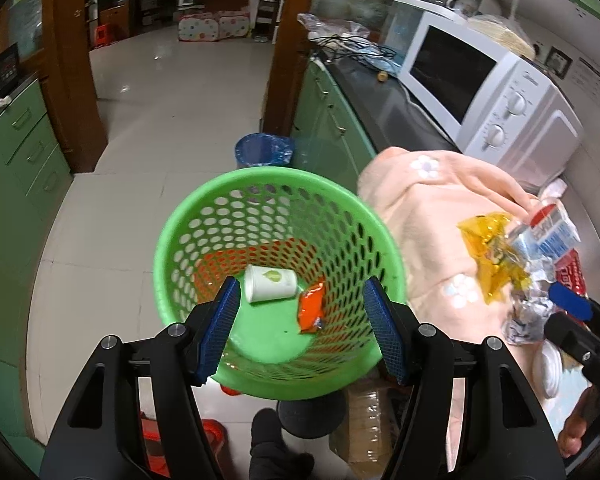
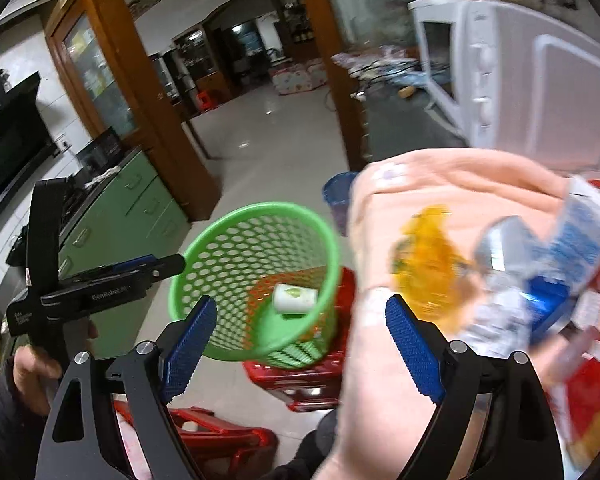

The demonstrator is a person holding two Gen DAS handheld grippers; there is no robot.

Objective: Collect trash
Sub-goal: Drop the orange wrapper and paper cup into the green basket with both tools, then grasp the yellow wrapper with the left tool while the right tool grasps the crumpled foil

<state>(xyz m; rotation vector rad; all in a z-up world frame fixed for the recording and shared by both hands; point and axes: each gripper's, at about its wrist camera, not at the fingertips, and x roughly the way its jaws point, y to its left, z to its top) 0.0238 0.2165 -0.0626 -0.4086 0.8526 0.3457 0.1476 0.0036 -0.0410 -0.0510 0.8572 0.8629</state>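
Note:
A green perforated basket [image 1: 188, 232] sits ahead of my open left gripper [image 1: 300, 332], whose blue pads flank its near rim without touching it. Inside lie a white paper cup [image 1: 270, 283] and an orange wrapper [image 1: 312, 307]. The basket [image 2: 220, 240] with the cup [image 2: 294, 299] also shows in the right wrist view. My right gripper [image 2: 302, 350] is open and empty, between the basket and the counter. On a peach cloth [image 1: 420, 232] lie a yellow wrapper [image 1: 488, 252], a blue-white milk carton [image 1: 552, 236] and crumpled silver foil [image 1: 528, 312]. The right wrist view is blurred.
A white microwave [image 1: 488, 92] stands on the dark counter [image 1: 376, 92] at right. A blue-lined bin [image 1: 264, 150] stands on the tiled floor beyond the basket. Red plastic stools [image 2: 300, 376] sit under the basket. Green cabinets [image 1: 24, 148] line the left.

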